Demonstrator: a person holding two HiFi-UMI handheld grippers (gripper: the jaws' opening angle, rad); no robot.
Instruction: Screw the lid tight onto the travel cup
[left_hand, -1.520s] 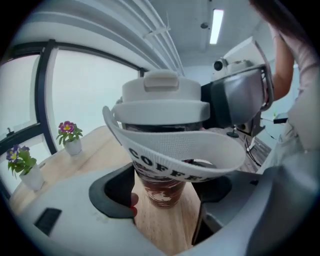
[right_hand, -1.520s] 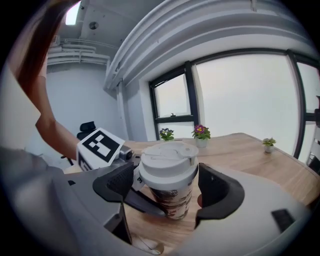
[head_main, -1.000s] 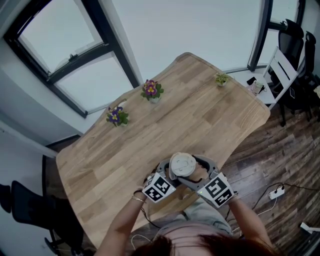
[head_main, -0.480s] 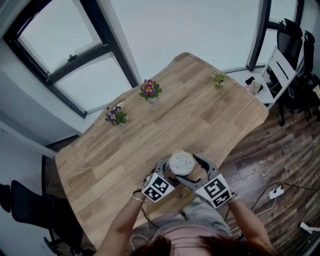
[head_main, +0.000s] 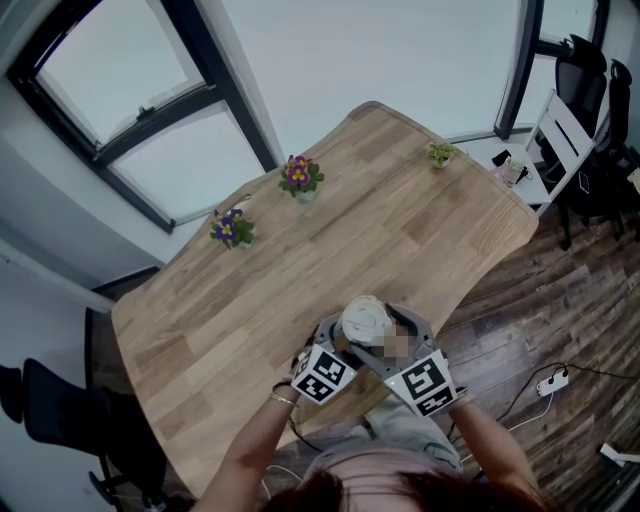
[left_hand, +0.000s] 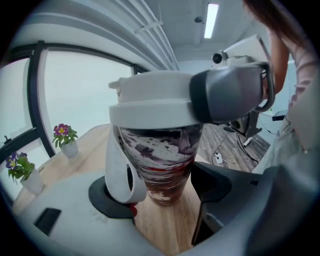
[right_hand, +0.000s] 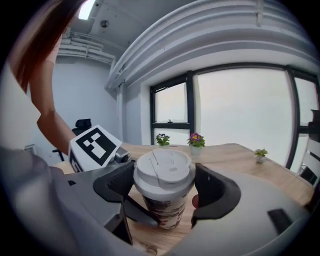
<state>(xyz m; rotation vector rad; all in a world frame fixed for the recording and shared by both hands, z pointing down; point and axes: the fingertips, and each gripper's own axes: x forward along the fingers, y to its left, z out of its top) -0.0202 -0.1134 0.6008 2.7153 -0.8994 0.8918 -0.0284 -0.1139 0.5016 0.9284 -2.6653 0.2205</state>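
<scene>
Cup: mottled brown-and-white travel cup (left_hand: 162, 160), stood at the near edge of the pale wooden table (head_main: 300, 250).
Left tongs: left gripper (left_hand: 162, 192) closed on the cup's lower body.
Right tongs: right gripper (right_hand: 164, 184) clamped round the round white lid (right_hand: 164, 167).
Progress: lid seated level; final tightening judged outstanding.
Views: white strap loop (left_hand: 120, 170) shown only in the left gripper view.

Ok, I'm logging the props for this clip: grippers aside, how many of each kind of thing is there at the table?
Potted plants: 3
Cup: 1
Lid: 1
Total: 5
</scene>
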